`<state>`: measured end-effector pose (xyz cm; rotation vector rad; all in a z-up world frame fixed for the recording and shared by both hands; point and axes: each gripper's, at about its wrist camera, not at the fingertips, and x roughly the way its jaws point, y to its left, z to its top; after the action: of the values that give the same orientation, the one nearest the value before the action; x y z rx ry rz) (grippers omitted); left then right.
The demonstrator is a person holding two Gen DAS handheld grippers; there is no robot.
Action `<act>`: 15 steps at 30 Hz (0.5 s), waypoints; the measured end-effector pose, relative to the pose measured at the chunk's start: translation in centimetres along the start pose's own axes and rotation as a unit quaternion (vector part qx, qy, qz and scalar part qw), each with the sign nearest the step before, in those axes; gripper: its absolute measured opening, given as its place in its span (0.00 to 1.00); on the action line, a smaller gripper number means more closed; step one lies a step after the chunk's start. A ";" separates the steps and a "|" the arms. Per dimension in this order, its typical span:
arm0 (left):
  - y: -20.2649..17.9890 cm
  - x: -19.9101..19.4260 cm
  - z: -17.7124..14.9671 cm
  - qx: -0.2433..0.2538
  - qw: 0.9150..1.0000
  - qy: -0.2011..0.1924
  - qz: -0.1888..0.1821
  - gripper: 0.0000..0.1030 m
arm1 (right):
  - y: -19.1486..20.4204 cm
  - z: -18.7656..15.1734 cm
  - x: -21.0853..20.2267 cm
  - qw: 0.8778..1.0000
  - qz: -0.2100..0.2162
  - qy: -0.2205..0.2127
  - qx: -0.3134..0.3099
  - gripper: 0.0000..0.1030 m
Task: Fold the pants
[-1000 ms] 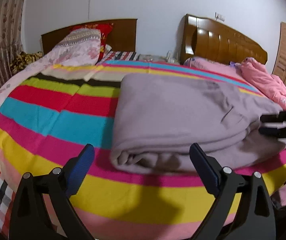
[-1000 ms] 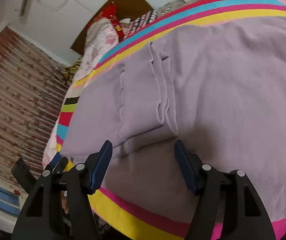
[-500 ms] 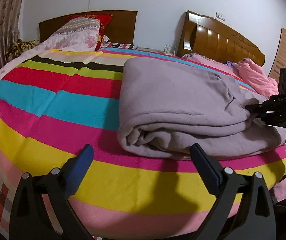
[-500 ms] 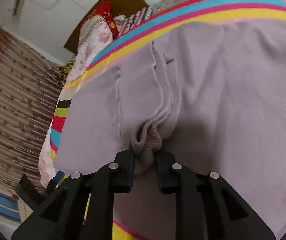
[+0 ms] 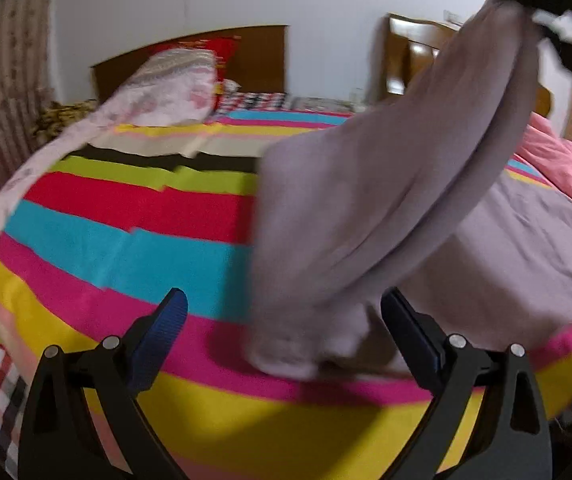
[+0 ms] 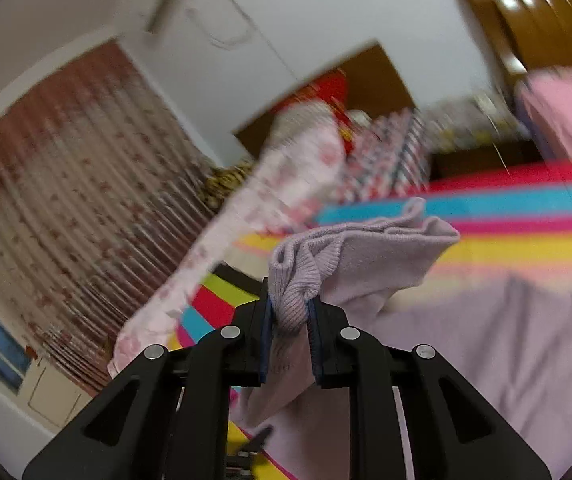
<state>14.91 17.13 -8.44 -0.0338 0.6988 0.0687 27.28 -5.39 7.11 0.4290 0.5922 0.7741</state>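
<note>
Right wrist view, right gripper (image 6: 291, 322) fingers clamped on pants (image 6: 350, 256), left gripper (image 5: 284, 320) fingers spread, empty

Lilac knit pants (image 5: 366, 208), 1 ribbed end (image 6: 294, 280) lifted high and bunched, apparently a cuff; the rest drapes down, spread on the striped bedcover (image 5: 126, 240).

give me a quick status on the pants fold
Right gripper shut on pants cuff, lifted off striped bed cover. Left gripper open, empty. Nothing in the way.
</note>
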 end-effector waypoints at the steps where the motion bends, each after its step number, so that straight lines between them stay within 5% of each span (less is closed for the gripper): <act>1: 1.3 0.2 0.3 -0.026 1.000 0.003 0.003 0.96 | 0.0 0.2 -0.8 1.000 0.001 -0.012 -0.003 0.17; 4: 5.1 -0.2 0.4 -0.103 0.994 -0.009 -0.043 0.99 | -1.4 -0.8 -3.2 1.000 0.000 -0.023 0.011 0.17; 8: 5.4 0.8 -0.4 -0.078 0.996 0.012 -0.033 0.99 | -7.0 -8.4 -4.8 0.995 -0.087 0.021 0.040 0.17; 12: 4.9 1.2 -1.1 -0.066 0.997 0.012 -0.033 0.99 | -13.6 -16.4 -4.2 0.975 -0.138 0.106 0.135 0.17; 15: 4.7 1.4 -1.1 -0.059 0.998 0.018 -0.030 0.99 | -12.4 -17.0 -4.6 0.979 -0.151 0.091 0.098 0.16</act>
<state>14.90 21.87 -10.18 -0.1703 0.7289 0.0515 20.27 -14.42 -11.12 0.4379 0.8863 0.4670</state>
